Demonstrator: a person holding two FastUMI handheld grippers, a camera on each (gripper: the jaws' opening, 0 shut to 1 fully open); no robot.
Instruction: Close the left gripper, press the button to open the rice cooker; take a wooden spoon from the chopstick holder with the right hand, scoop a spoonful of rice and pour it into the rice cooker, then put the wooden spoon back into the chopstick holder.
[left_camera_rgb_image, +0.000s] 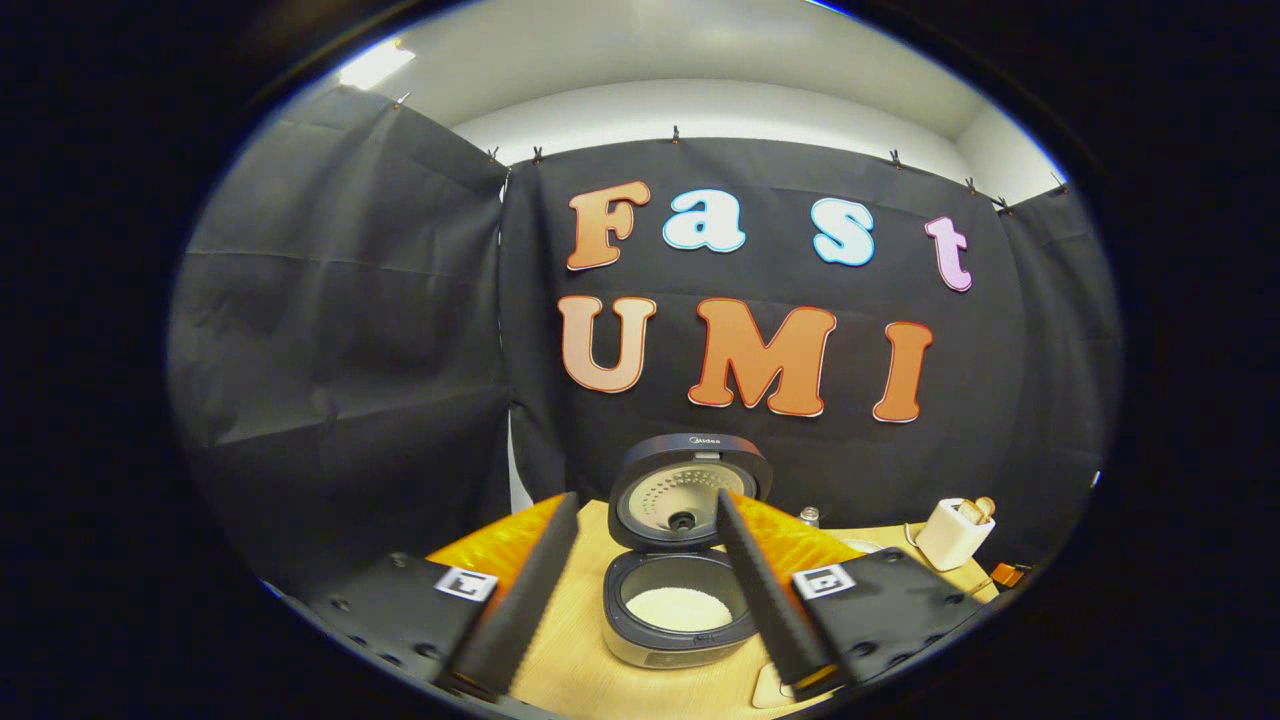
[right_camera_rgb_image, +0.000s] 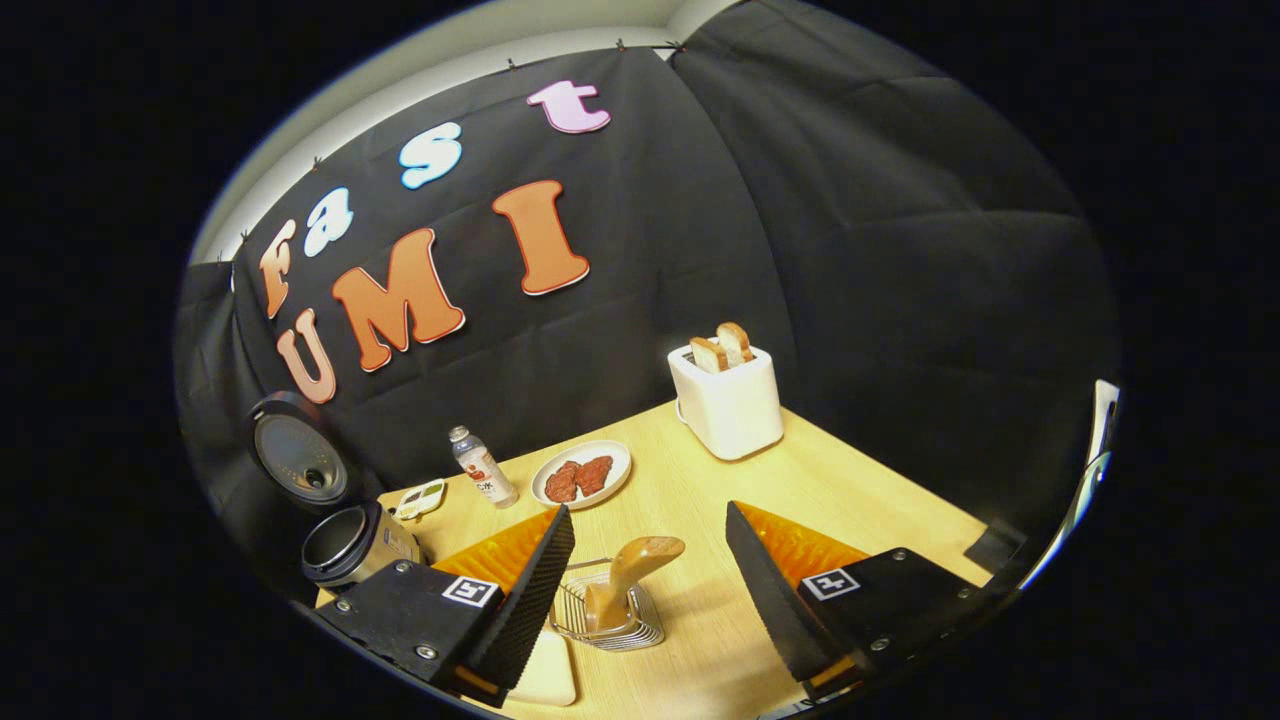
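Fingers spread, the right gripper (right_camera_rgb_image: 640, 590) faces the wooden spoon (right_camera_rgb_image: 632, 575) upright in the wire chopstick holder (right_camera_rgb_image: 610, 625); light, stiff, best pinched at its handle.

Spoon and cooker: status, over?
Both grippers open, left gripper before cooker, right gripper over holder. Lid up, rice in pot. Spoon stands in holder, ungripped. Nothing in the way.

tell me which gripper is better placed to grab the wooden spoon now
Right. The right gripper is open with the wooden spoon in the chopstick holder between its fingers; the left gripper faces the open rice cooker.
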